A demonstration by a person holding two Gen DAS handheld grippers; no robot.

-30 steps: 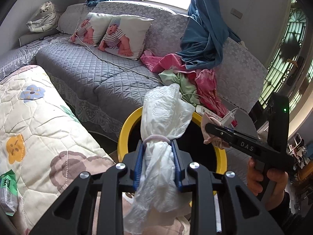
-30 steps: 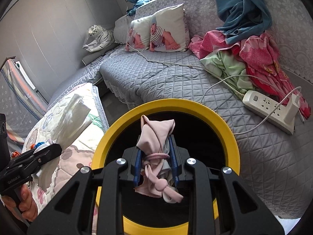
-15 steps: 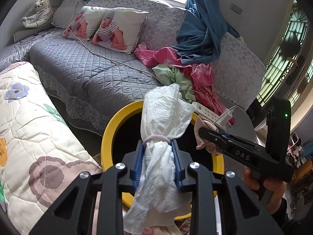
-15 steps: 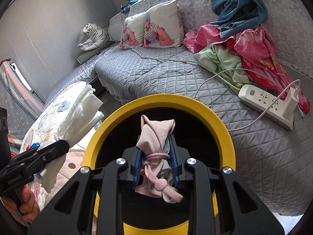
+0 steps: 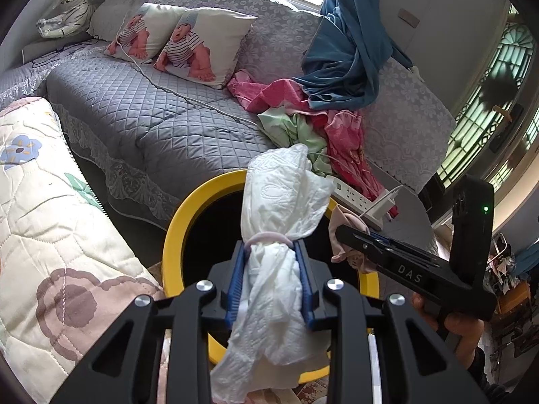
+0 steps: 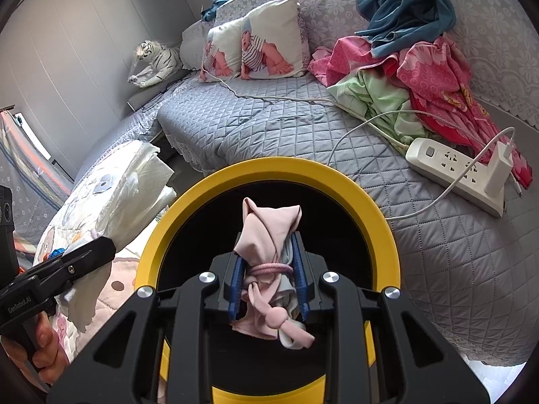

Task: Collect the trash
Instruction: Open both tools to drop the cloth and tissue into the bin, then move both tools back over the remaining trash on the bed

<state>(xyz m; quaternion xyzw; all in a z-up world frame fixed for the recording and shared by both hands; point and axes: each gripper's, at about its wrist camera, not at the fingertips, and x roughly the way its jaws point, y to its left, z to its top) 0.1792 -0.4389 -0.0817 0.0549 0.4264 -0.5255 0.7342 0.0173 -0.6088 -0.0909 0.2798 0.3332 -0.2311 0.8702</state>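
Over the yellow bin (image 6: pixel 363 198), the right tool (image 6: pixel 267 269) pinches a pink cloth wad (image 6: pixel 269 235) above its dark mouth, likely for dropping. Left tool (image 5: pixel 269 269) clamps white tissue (image 5: pixel 279 202) at the bin's near rim, seemingly waiting its turn.

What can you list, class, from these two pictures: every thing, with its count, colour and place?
bin: one, yellow rim, black inside, before the sofa
tissue wad: one, white, in left tool
cloth scrap: one, pale pink, in right tool, over bin
sofa: one, grey quilted
baby-print cushions: two, white, on sofa
clothes pile: pink, green, blue, on sofa
power strip: one, white, on sofa
toy tiger: one, white, beside sofa
left tool: shut on tissue
right tool: shut on cloth
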